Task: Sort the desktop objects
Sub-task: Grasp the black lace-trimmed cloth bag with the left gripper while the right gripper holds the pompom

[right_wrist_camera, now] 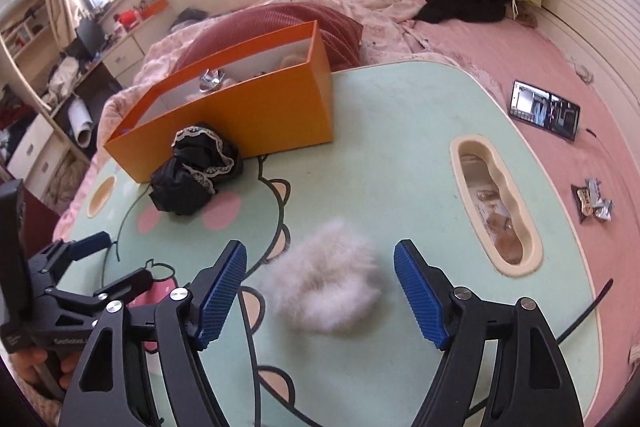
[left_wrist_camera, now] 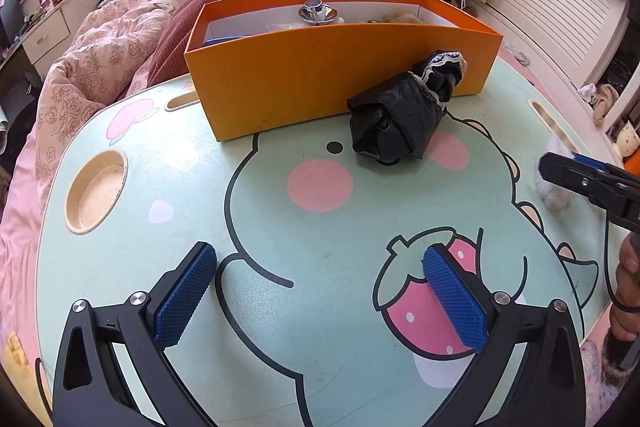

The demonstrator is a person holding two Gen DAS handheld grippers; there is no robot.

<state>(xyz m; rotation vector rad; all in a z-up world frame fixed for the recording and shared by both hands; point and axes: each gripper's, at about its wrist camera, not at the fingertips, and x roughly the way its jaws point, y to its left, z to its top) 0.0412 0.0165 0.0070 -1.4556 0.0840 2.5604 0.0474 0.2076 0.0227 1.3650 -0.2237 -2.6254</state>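
Observation:
A white fluffy puff (right_wrist_camera: pixel 324 291) lies on the cartoon-printed table (right_wrist_camera: pixel 400 127), between the spread fingers of my right gripper (right_wrist_camera: pixel 320 247), which is open; the pads do not touch it. In the left wrist view the puff (left_wrist_camera: pixel 554 201) shows blurred behind the right gripper (left_wrist_camera: pixel 576 171) at the right edge. A black lace-trimmed bundle (left_wrist_camera: pixel 400 119) (right_wrist_camera: pixel 196 171) leans against the front wall of the orange box (left_wrist_camera: pixel 320 75) (right_wrist_camera: pixel 260 107). My left gripper (left_wrist_camera: pixel 320 253) (right_wrist_camera: pixel 120 257) hovers open over the strawberry print with nothing between its pads.
Inside the box stand a shiny metal cup (left_wrist_camera: pixel 318 11) and other small items. The table has a round cup recess (left_wrist_camera: pixel 96 191) and a long slot (right_wrist_camera: pixel 496 203). A phone (right_wrist_camera: pixel 544 109) and wrappers (right_wrist_camera: pixel 594 205) lie on the pink bed.

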